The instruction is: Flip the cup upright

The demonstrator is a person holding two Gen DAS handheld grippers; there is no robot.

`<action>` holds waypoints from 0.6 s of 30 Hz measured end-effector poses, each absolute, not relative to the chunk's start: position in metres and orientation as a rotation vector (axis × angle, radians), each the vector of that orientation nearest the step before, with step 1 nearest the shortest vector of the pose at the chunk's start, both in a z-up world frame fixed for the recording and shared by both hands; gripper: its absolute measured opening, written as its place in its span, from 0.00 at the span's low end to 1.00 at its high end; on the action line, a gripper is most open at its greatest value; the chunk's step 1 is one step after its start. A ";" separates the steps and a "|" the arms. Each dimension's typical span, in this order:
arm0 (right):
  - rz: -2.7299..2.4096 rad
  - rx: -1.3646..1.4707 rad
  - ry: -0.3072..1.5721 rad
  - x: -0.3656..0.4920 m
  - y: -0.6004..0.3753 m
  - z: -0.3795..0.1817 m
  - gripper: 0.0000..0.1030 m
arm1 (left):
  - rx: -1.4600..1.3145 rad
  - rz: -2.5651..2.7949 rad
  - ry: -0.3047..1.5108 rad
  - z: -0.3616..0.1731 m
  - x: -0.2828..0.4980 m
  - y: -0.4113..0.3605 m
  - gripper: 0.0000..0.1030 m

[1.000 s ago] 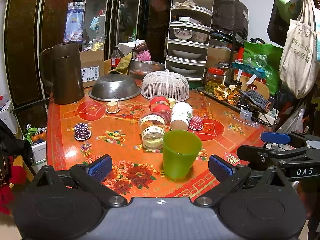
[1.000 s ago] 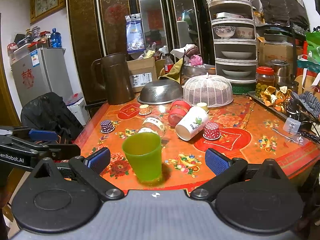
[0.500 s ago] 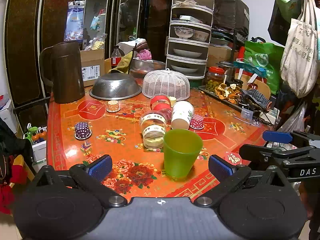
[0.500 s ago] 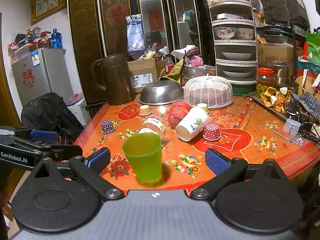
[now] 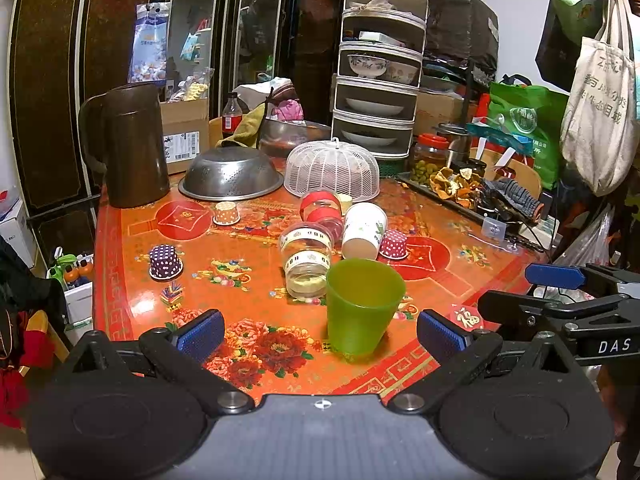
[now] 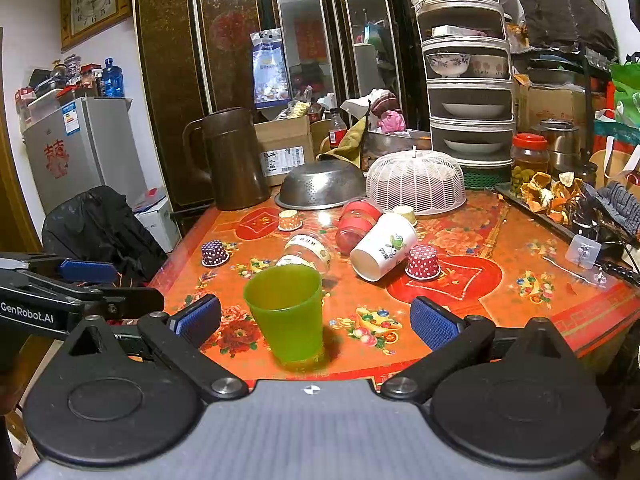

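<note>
A green plastic cup (image 5: 362,308) stands upright, mouth up, near the front edge of the red flowered table (image 5: 248,344); it also shows in the right wrist view (image 6: 288,316). My left gripper (image 5: 320,334) is open and empty, its blue pads wide apart just short of the cup. My right gripper (image 6: 314,320) is open and empty too, the cup between and slightly beyond its pads. A white paper cup (image 6: 384,246) lies on its side further back.
Glass jars (image 5: 306,260) lie on their sides behind the green cup. Small dotted cupcake cases (image 5: 165,262), a steel colander (image 5: 231,174), a white mesh cover (image 5: 332,168), a brown jug (image 5: 134,146) and a stacked dish rack (image 5: 378,76) crowd the back.
Both grippers have barely moved; the view has shifted very slightly. The green cup stands where it was.
</note>
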State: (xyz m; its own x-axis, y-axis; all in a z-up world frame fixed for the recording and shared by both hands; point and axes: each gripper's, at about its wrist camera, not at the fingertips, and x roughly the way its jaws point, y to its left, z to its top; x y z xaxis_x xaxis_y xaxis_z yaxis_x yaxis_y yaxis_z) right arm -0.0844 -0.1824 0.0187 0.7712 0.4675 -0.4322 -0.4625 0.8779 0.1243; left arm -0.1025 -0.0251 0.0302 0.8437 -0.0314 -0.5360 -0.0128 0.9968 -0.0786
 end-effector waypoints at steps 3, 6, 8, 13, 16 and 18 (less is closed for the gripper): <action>0.505 0.011 0.472 -0.085 -0.182 0.019 0.99 | -0.080 -0.008 0.566 0.031 -0.102 -0.025 1.00; 0.505 0.010 0.468 -0.085 -0.183 0.018 0.99 | -0.082 -0.008 0.566 0.031 -0.102 -0.025 1.00; 0.505 0.011 0.465 -0.085 -0.183 0.018 0.99 | -0.081 -0.008 0.566 0.031 -0.102 -0.025 1.00; 0.504 0.019 0.461 -0.086 -0.185 0.019 0.99 | -0.081 -0.008 0.568 0.031 -0.102 -0.026 1.00; 0.504 0.017 0.461 -0.086 -0.184 0.019 0.99 | -0.081 -0.007 0.570 0.031 -0.102 -0.026 1.00; 0.505 0.019 0.462 -0.086 -0.184 0.019 0.99 | -0.080 -0.008 0.570 0.031 -0.102 -0.026 1.00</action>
State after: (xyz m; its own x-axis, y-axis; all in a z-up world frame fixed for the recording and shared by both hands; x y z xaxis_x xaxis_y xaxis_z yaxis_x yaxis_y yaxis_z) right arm -0.0861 -0.1845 0.0188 0.7747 0.4706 -0.4223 -0.4622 0.8772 0.1296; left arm -0.1019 -0.0260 0.0307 0.8420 -0.0294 -0.5387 -0.0148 0.9969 -0.0776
